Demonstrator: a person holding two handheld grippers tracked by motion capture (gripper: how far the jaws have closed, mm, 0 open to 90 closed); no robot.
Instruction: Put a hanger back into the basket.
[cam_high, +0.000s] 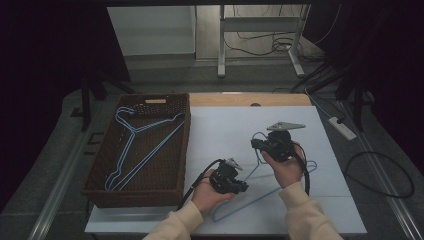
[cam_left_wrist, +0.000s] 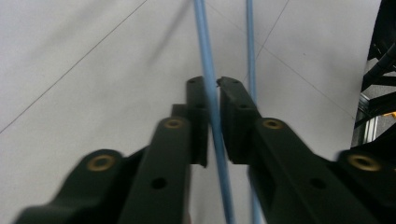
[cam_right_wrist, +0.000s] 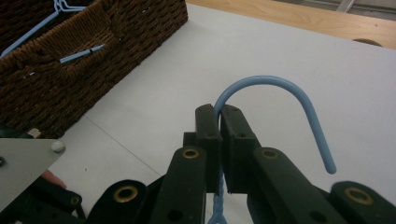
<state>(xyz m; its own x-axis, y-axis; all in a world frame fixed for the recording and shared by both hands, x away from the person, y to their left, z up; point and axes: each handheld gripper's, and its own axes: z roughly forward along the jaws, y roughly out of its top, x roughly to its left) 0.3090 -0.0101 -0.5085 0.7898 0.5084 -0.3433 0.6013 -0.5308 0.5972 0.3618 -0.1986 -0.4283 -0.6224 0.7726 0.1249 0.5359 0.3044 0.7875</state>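
A light blue wire hanger (cam_high: 250, 203) lies on the white table top in front of the person. In the high view my right gripper (cam_high: 257, 145) is at the hanger's upper end. The right gripper view shows its jaws (cam_right_wrist: 219, 111) shut on the twisted neck, with the hook (cam_right_wrist: 285, 86) curving up and over to the right. My left gripper (cam_high: 244, 187) is lower and to the left, at one sloping arm of the hanger. In the left gripper view the jaws (cam_left_wrist: 212, 84) pinch a blue wire (cam_left_wrist: 204, 42), and a second wire (cam_left_wrist: 250, 42) runs beside it.
A dark wicker basket (cam_high: 187, 145) stands on the table's left side and holds blue hangers (cam_high: 145, 145); its corner (cam_right_wrist: 93, 56) is near in the right gripper view. Bare wooden table edge lies at the back. Cables and a power strip (cam_high: 342, 127) lie on the floor.
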